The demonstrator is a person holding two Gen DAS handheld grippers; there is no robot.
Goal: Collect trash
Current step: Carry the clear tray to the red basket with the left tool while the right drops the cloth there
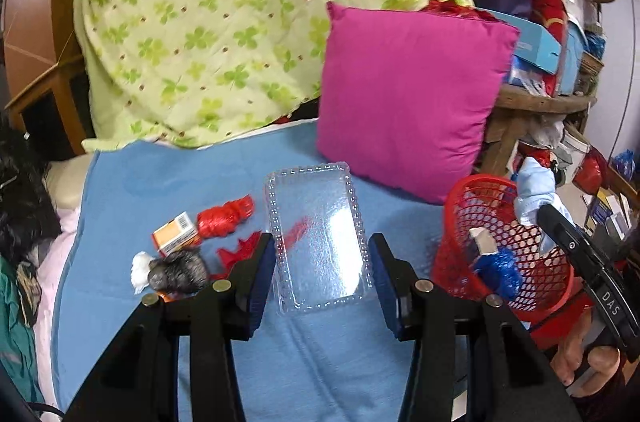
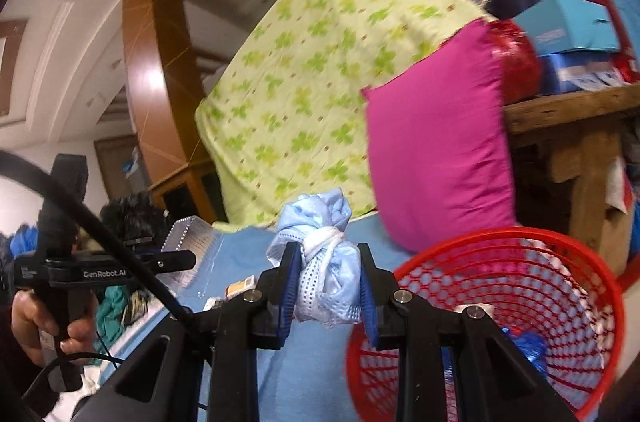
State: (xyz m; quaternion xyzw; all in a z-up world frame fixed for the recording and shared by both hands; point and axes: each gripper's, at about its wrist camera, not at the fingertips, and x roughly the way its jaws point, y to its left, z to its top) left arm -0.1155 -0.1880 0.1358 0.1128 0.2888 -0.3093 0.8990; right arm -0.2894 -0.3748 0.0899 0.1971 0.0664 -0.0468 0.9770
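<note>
A clear plastic tray (image 1: 320,238) hangs above the blue sheet (image 1: 192,178), and my left gripper (image 1: 322,270) is shut on its two long edges. In the right wrist view the same tray (image 2: 192,242) is off the bed at the left. My right gripper (image 2: 326,286) is shut on a knotted bundle of light-blue face masks (image 2: 320,262), just left of the red mesh basket (image 2: 500,242). The basket (image 1: 472,182) holds a crumpled blue bag (image 1: 500,270). An orange box (image 1: 176,232), a red bag wad (image 1: 226,216), a grey ball (image 1: 178,272) and a white tissue (image 1: 140,268) lie on the sheet.
A magenta pillow (image 1: 412,90) leans behind the tray and beside the basket. A green clover blanket (image 1: 224,22) covers the back. A wooden table (image 1: 536,102) piled with boxes stands at the right. Clothes lie off the bed's left edge.
</note>
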